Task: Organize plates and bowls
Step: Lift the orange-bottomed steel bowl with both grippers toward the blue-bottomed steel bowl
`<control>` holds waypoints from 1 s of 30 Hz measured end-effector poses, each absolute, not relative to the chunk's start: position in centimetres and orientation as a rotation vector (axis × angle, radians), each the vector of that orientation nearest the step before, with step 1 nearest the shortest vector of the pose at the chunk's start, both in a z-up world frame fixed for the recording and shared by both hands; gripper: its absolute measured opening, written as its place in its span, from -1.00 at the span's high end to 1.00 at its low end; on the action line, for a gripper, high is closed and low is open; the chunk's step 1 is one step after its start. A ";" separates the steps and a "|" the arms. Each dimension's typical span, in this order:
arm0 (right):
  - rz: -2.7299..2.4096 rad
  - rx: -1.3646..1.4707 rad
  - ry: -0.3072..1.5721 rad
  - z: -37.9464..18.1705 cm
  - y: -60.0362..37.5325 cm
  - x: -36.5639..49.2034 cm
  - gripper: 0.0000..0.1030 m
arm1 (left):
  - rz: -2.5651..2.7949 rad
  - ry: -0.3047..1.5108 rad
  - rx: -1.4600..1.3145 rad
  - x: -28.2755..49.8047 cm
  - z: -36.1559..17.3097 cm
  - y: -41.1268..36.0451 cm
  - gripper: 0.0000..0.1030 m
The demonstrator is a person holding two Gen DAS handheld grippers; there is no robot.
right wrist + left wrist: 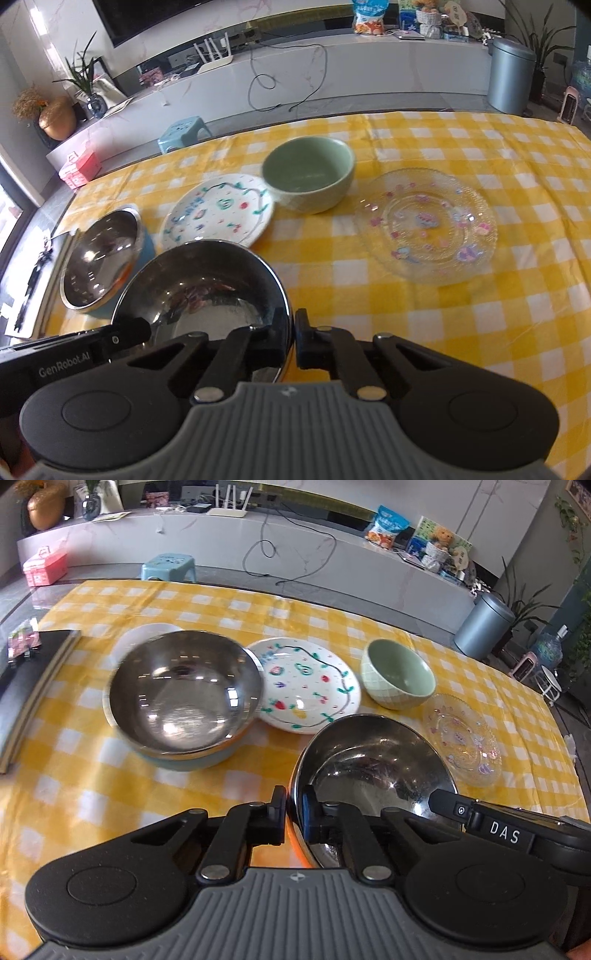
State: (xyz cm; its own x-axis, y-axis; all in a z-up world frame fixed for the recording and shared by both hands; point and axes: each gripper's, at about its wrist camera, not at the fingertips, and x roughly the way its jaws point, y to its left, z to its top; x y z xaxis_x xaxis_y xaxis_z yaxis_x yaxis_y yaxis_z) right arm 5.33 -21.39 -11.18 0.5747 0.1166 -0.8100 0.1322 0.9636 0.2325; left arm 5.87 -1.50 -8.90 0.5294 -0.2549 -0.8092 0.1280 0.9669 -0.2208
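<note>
Both grippers are shut on the rim of one steel bowl with an orange outside [373,764] [207,280], held above the yellow checked cloth. My left gripper [294,812] pinches its left rim; my right gripper [294,338] pinches its right rim. A second steel bowl with a blue outside [184,694] [99,258] stands to the left, over a white plate [147,633]. A painted white plate [314,690] [218,210], a green bowl [399,674] [310,173] and a clear glass plate [465,738] [428,225] lie further right.
A dark book or tray [33,679] lies at the table's left edge. Beyond the table's far edge [258,587] stand a blue stool [170,566], a grey bin [484,624] and a white counter with clutter.
</note>
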 end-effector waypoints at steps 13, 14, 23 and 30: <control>0.145 0.204 1.069 -10.9 -13.2 0.9 0.95 | -0.107 1.051 -0.160 0.9 -8.3 6.0 0.87; 0.154 0.198 1.078 -11.0 -12.6 0.6 0.94 | -0.103 1.059 -0.165 0.7 -8.4 6.4 0.87; 0.142 0.161 1.111 -11.7 -10.8 -1.0 0.95 | -0.107 1.066 -0.190 -0.7 -9.2 7.9 0.87; 0.136 0.153 1.092 -11.4 -10.2 -1.1 0.93 | -0.097 1.054 -0.197 -0.7 -9.9 8.4 0.87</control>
State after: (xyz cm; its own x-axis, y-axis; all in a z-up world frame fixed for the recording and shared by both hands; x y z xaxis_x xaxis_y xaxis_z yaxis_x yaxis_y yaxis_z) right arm -1.11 -10.21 -11.37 0.4543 0.1853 -0.8714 -0.0343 0.9811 0.1907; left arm -0.66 8.40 -9.89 0.4921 -0.1734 -0.8531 -0.0153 0.9781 -0.2075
